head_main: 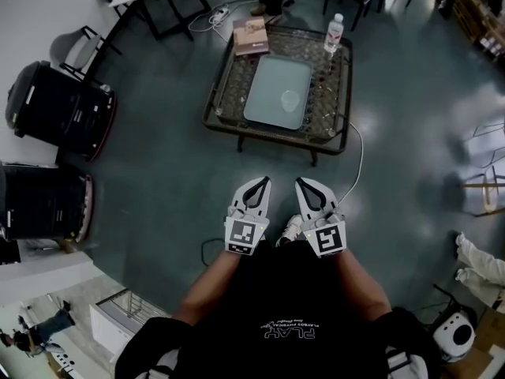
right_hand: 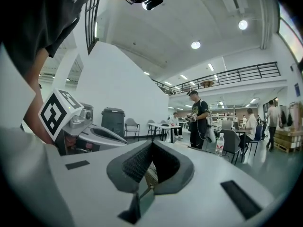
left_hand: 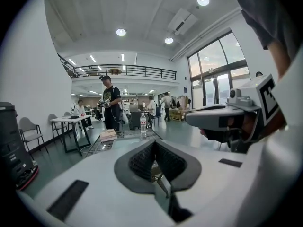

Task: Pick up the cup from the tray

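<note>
A clear cup point(head_main: 290, 99) stands on a pale tray point(head_main: 268, 81) on a low wire-mesh table point(head_main: 221, 93), seen in the head view. Both grippers are held side by side close to my body, well short of the table. The left gripper point(head_main: 261, 182) point(left_hand: 154, 144) is shut with nothing between its jaws. The right gripper point(head_main: 304, 183) point(right_hand: 151, 145) is also shut and empty. Neither gripper view shows the cup; the raised jaws hide most of the tray.
A book point(head_main: 251, 36) point(left_hand: 108, 135) and a water bottle point(head_main: 334, 32) point(left_hand: 143, 125) point(right_hand: 219, 144) sit on the table's far side. A person point(left_hand: 111, 109) point(right_hand: 198, 117) stands behind it. Two black bins point(head_main: 59, 109) stand at the left. A cable point(head_main: 360, 164) trails on the floor.
</note>
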The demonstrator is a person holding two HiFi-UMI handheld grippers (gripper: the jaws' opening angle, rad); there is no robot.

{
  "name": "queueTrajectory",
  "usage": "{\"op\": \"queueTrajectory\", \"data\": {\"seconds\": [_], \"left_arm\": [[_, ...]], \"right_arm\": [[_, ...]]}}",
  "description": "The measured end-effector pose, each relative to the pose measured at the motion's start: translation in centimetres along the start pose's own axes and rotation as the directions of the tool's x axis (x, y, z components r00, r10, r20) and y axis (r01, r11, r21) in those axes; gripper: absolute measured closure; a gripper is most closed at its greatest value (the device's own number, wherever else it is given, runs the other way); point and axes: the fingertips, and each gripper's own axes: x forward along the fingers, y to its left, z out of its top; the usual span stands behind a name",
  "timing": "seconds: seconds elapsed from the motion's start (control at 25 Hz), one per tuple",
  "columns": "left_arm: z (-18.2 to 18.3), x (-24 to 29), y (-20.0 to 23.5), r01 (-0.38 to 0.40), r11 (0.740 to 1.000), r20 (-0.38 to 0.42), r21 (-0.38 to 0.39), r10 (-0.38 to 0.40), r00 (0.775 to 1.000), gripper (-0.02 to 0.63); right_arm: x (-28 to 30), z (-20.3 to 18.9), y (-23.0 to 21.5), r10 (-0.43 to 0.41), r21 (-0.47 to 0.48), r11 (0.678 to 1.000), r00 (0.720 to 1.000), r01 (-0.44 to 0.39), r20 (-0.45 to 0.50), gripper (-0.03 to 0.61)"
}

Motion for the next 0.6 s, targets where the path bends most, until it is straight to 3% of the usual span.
{"op": "queueTrajectory", "data": {"seconds": [0.2,0.6], "left_arm": [[0.4,1.3,0.0,-0.03,0.999,-0.004,-0.013,0.03,1.0,0.607],[0.5,5.7,1.2,-0.016,1.0,-0.002,-0.004,0.016,1.0,0.606]], "right_arm": [[0.4,0.1,-2.0,0.017,0.019,1.0,1.0,-0.017,0.021,0.571],[2.5,-1.2,-5.0,0.011,0.044,0.999,1.0,-0.011,-0.003,0.571]]}}
